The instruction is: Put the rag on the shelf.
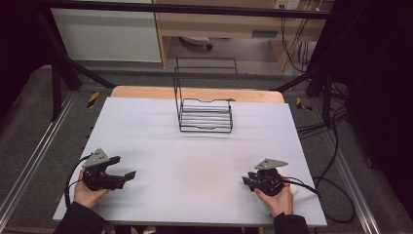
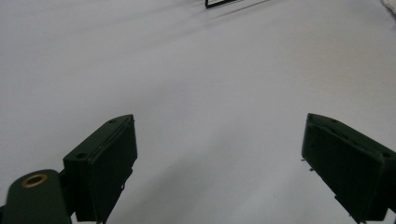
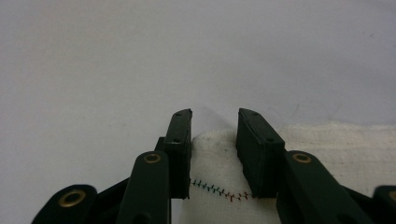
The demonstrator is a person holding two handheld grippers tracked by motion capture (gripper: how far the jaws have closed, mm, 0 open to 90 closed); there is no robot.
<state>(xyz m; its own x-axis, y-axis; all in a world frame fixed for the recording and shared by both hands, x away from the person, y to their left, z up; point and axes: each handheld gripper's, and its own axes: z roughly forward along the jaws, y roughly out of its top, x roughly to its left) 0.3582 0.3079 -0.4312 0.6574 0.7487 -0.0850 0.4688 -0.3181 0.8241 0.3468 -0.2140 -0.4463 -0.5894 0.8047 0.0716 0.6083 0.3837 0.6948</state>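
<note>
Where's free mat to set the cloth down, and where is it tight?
The widest bare stretch of grey mat lies between the left tool and the right tool, up to the wire rack. The mat's far corners either side of the rack are bare too. It is tight at the near right corner, where the right tool pinches the white cloth.

Grey floor (image 1: 34, 122), black frame posts (image 1: 56, 87), pale wooden furniture (image 1: 219, 22) behind, cables (image 1: 336, 122) at right
</note>
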